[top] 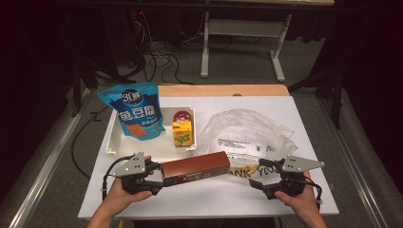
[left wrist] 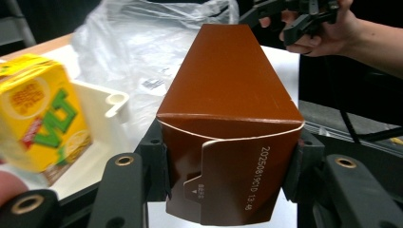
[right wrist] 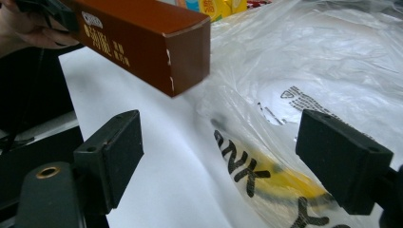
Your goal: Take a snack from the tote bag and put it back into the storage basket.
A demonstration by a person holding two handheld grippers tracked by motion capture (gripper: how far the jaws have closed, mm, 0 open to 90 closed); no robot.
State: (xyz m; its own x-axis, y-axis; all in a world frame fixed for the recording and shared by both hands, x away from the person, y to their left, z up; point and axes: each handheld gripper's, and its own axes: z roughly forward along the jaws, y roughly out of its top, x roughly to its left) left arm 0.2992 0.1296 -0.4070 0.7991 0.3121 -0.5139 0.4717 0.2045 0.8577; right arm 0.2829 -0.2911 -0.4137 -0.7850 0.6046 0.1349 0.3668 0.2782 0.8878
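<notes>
- Holding the brown carton (top: pixel 195 169) by its near end, the left gripper (top: pixel 153 179) carries it low over the table (top: pixel 266 102) in the high view, its far end near the plastic bag (top: pixel 247 130). Risk: the long carton may sag or swing in an end grip and snag the bag.
- Left gripper view: both pads press the carton's (left wrist: pixel 228 137) sides, beside the yellow drink box (left wrist: pixel 40 118).
- Right gripper view: the right gripper (right wrist: pixel 228 156) hovers level over the bag (right wrist: pixel 304 76), jaws apart, holding nothing.
</notes>
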